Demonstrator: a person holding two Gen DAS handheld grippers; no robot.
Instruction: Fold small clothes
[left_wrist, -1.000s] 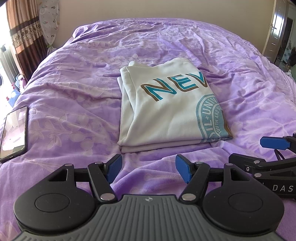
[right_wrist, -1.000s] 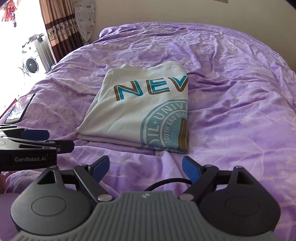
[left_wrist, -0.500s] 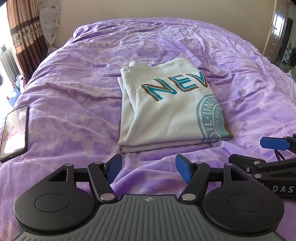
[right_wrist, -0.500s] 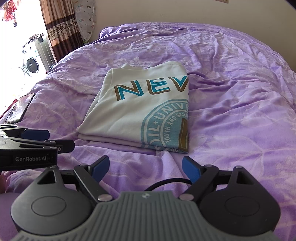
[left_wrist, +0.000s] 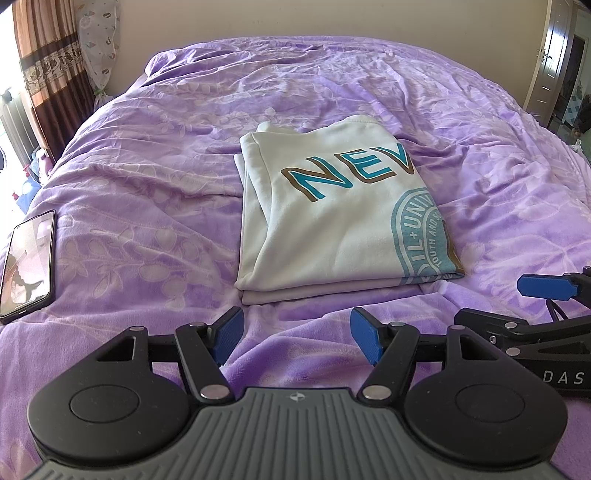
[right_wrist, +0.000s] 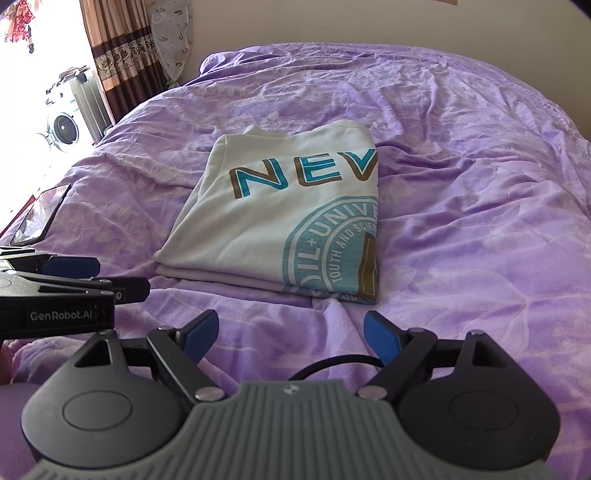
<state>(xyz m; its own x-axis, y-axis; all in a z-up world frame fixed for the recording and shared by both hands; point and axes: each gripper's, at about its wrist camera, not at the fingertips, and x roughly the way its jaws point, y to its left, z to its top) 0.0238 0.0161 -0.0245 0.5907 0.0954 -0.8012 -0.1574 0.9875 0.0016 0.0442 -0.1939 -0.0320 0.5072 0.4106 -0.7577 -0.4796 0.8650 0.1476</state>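
left wrist: left gripper (left_wrist: 297, 338) spread wide, empty, just short of folded shirt (left_wrist: 332, 218) on purple bedspread (left_wrist: 147, 184); phone (left_wrist: 27, 266) far left | right wrist: right gripper (right_wrist: 291, 334) released, empty; shirt (right_wrist: 280, 218) ahead, untouched

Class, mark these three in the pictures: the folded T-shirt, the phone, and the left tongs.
folded T-shirt (left_wrist: 332, 236), left wrist view, on the plain cream cloth below the lettering.
phone (left_wrist: 27, 264), left wrist view, on the middle of its screen.
left tongs (left_wrist: 297, 338), left wrist view, midway between the blue fingertips.
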